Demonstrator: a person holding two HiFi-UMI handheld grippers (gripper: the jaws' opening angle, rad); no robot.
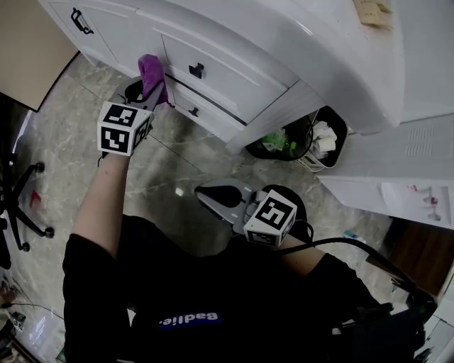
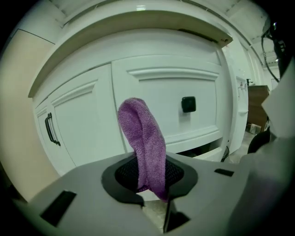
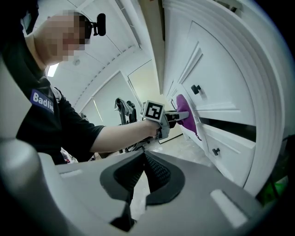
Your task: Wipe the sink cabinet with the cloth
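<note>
L gripper [image 1: 147, 93] [image 2: 150, 186] is clamped on the cloth [image 1: 151, 72] [image 2: 142, 138] [image 3: 184, 112]. Cloth is purple, a folded strip standing up out of the jaws, w/ the lower end poking just past the pads. R gripper [image 1: 207, 193] [image 3: 144, 171] has jaws together w/ nothing btwn them. It's over the floor, well apart from the cabinet, aimed at L gripper.

Cabinet [image 1: 234, 67] [image 2: 161, 87] [image 3: 226, 87] is white, w/ top and right side cut off in head view. Floor [image 1: 64, 135] is pale stone-look tile, the lower part hidden by the person's torso. Sleeve [image 1: 92, 276] is black, and the shirt print is only partly legible. Bin [image 1: 343, 132] is black and sits by the cabinet corner, w/ its upper edge hidden under the cabinet. Green and white trash inside, can't ID the items. Chair base [image 1: 21, 213] is cut off at the left edge.

Cloth tip sits at the cabinet front by the left edge of the upper drawer, left of the knob [image 1: 196, 70] [image 2: 188, 104] [image 3: 196, 89]. Looks touching in right gripper view, can't confirm in left gripper view. Dark gap under that drawer. Door handle [image 1: 81, 21] [image 2: 50, 129] is a black bar. Lower knob [image 1: 193, 111] [image 3: 215, 150] is small and blurry.
</note>
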